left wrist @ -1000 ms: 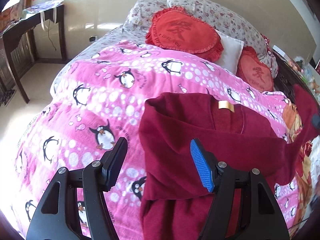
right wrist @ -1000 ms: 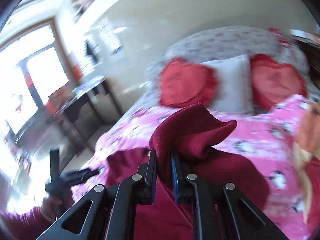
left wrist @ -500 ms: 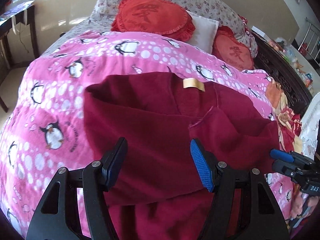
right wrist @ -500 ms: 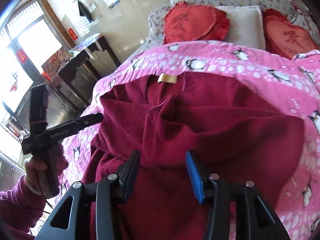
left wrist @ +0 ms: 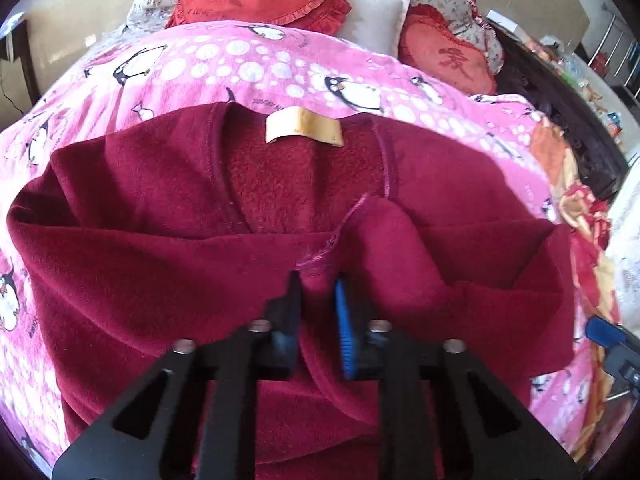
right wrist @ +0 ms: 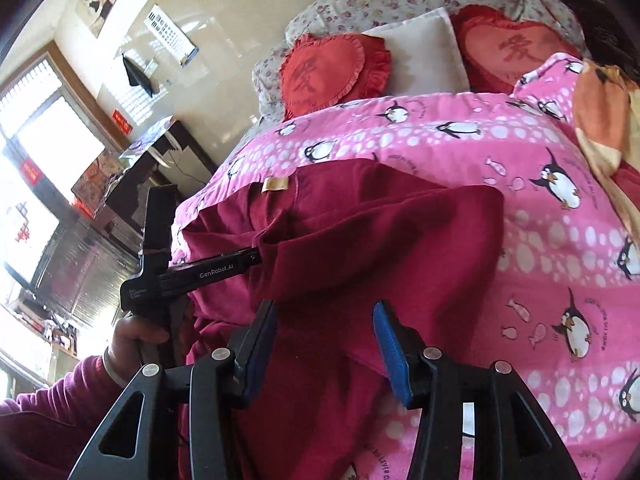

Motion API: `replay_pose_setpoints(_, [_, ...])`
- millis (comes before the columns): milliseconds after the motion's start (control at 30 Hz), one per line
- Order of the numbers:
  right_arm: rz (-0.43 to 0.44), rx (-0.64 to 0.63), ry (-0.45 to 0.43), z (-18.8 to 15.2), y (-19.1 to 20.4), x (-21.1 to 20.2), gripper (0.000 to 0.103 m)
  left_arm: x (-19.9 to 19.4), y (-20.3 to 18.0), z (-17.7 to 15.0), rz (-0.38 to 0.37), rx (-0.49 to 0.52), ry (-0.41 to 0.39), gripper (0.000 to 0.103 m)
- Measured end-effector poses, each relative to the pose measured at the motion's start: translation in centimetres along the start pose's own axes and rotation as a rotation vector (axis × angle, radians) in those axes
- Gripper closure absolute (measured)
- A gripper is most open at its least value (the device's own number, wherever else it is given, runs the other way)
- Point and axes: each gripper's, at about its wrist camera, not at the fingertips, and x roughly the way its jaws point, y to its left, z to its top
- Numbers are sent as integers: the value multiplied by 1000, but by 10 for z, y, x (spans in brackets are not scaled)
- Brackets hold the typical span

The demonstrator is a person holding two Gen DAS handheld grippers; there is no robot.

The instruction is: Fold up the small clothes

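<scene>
One dark red fleece top (left wrist: 160, 264) with one tan neck label (left wrist: 304, 130) lies on the near part of the penguin blanket (left wrist: 240, 68), before two red heart cushions; the left tool (left wrist: 318, 300), marked "GenRobot.AI", pinches its folded edge, while the right tool (right wrist: 324, 340) stands half-wide, gripping nothing.

Bare pink blanket (right wrist: 560, 280) lies open; cushions (right wrist: 332, 72) crowd its head.
</scene>
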Motion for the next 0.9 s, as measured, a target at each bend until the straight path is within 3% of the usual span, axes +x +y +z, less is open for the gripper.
replay_pose_setpoints(100, [-9, 19, -29, 3, -4, -9, 55, -30, 8, 0, 12, -9, -81, 94])
replay_pose_setpoints(200, [-37, 12, -53, 6, -6, -16, 55, -74, 41, -5, 10, -91, -179, 94])
replay_pose_setpoints(300, [-96, 11, -68, 10, -11, -17, 50, -101, 76, -16, 81, -151, -251, 94])
replay_pose_setpoints(367, [-164, 28, -69, 13, -18, -8, 38, -99, 96, -23, 107, -185, -215, 94])
replay_pose_setpoints(533, [-189, 88, 3, 21, -28, 24, 37, -83, 114, -46, 135, -223, -172, 93])
replay_pose_setpoints(667, [-196, 41, 34, 25, -25, 48, 37, -76, 113, -55, 144, -227, -167, 93])
replay_pose_setpoints(700, [-213, 18, 41, 26, -24, 53, 40, -74, 112, -57, 151, -221, -166, 93])
replay_pose_setpoints(767, [-311, -70, 39, 32, -20, 63, 62, -72, 111, -58, 150, -218, -159, 93])
replay_pose_setpoints(833, [-412, -123, 3, 35, -19, 68, 62, -66, 112, -57, 154, -227, -146, 92])
replay_pose_setpoints(900, [-412, -85, 8, 36, -27, 73, 62, -62, 115, -58, 158, -233, -129, 88])
